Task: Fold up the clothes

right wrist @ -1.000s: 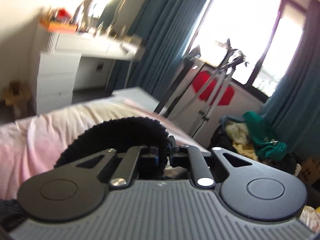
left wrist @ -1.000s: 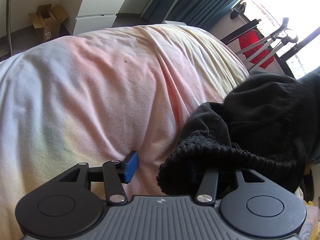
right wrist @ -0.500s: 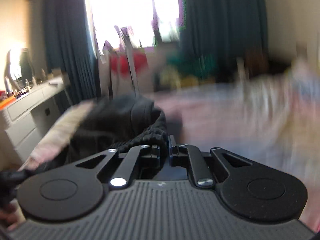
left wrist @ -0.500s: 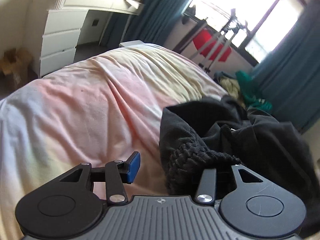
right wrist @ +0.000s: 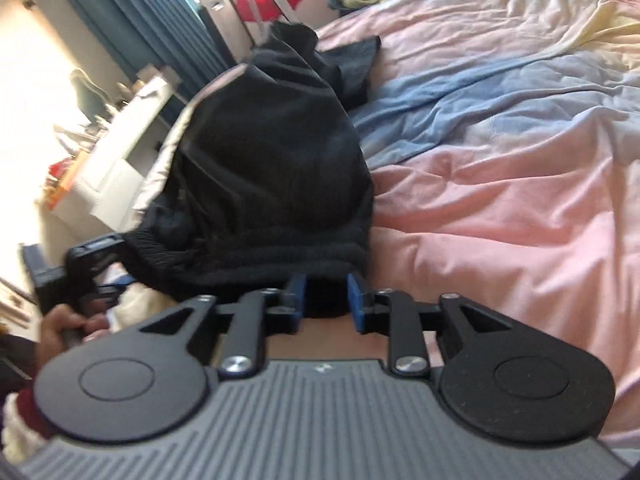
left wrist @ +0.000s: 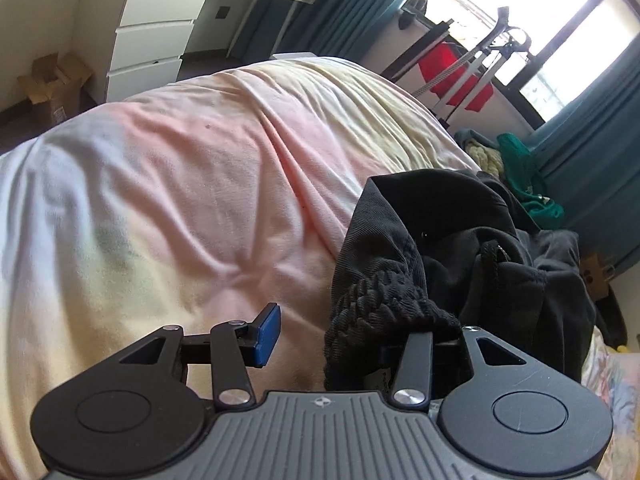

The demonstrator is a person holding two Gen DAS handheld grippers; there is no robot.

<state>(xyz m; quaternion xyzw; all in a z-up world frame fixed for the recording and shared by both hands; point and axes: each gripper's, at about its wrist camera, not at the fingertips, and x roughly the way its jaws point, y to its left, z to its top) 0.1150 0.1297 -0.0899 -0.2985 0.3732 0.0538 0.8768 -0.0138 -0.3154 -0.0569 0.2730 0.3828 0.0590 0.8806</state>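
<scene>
Garment [right wrist: 272, 168]: black, bunched on bed [right wrist: 500, 184], ribbed hem nearest grippers.
Right gripper [right wrist: 326, 300]: jaws opening, hem between pads, unpressed.
Left gripper [left wrist: 352, 336]: half-wide, hem draped over right finger; grip unclear.
Risk: hem slips, fold collapses.

Left gripper [left wrist: 340, 336] and right gripper [right wrist: 326, 300]: black linkage arms, silver screws, blue pads, ribbed grey housing. Beside the right housing, dark red sleeve [right wrist: 34, 412].

One black garment [left wrist: 460, 240], one bed [left wrist: 200, 180], two tools.
</scene>
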